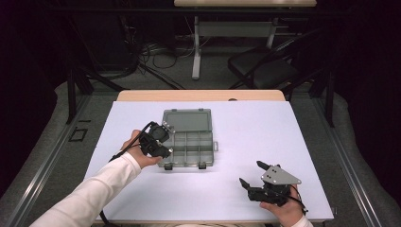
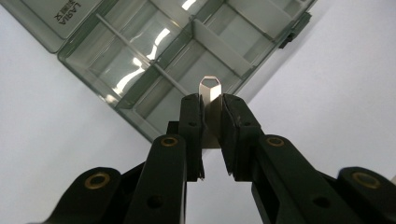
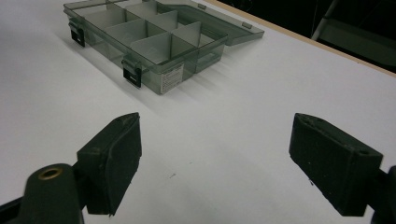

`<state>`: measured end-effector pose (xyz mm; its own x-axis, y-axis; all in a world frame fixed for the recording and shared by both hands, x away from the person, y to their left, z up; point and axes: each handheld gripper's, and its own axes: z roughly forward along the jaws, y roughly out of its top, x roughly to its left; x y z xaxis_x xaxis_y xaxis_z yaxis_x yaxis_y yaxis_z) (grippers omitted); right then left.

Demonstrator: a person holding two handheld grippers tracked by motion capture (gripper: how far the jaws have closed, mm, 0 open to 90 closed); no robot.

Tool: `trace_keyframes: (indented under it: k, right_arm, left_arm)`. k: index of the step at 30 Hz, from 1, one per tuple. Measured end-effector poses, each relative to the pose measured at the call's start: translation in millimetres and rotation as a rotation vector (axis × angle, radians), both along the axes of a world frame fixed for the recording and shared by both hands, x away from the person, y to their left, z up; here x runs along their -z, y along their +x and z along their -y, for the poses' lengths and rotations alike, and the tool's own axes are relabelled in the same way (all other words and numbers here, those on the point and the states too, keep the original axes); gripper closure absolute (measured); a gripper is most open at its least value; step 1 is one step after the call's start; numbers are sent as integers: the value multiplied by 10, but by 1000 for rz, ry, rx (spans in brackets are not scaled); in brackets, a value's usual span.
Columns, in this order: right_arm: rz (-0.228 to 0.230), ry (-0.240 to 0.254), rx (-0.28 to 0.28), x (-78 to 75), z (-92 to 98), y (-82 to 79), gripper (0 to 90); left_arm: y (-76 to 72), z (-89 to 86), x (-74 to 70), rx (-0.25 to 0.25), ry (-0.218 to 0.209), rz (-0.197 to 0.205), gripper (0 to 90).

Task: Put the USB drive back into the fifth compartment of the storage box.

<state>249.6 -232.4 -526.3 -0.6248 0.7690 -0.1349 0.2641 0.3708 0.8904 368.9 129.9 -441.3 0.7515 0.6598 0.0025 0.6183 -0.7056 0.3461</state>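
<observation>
A smoky clear compartment box (image 1: 189,147) lies open on the white table, its lid (image 1: 187,120) folded flat at the far side. My left gripper (image 1: 165,129) hovers over the box's left edge, shut on a small silver metal tab (image 2: 209,89) that sticks up past the jaw tips (image 2: 212,106). Below it are the box's empty compartments (image 2: 154,51) with white dividers. My right gripper (image 1: 250,172) rests low at the near right of the table, open with nothing between its pads (image 3: 219,149). The box (image 3: 149,37) lies well ahead of it, two black latches facing me.
The white table top (image 1: 246,127) spreads around the box, with a wooden edge (image 1: 201,95) at the far side. Beyond the table are a black chair (image 1: 265,68), a desk leg and cables on the floor.
</observation>
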Motion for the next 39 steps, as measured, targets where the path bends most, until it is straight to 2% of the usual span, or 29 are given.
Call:
trace_keyframes:
  k: [13, 15, 22, 27, 30, 37, 39]
  right_arm:
    - [-1, -2, -1, 5, -5, 2, 169]
    - [-2, -2, -1, 4, -5, 3, 169]
    - [-7, -4, -3, 9, -11, 4, 169]
    - [-7, -5, -3, 10, -11, 6, 169]
    - [-7, -5, -3, 11, -11, 6, 169]
    - [-7, -8, -5, 11, -11, 5, 169]
    - [-7, -8, -5, 12, -11, 6, 169]
  left_arm:
    - [86, -122, 49, -42, 14, -3, 791]
    - [97, -128, 76, -45, 18, -14, 791]
    - [138, -117, 218, -56, 33, -37, 791]
    - [169, -97, 260, -61, 33, -47, 791]
    - [196, -84, 289, -63, 49, -49, 791]
    - [252, -55, 336, -74, 46, -50, 791]
    - [272, -56, 354, -73, 58, -51, 791]
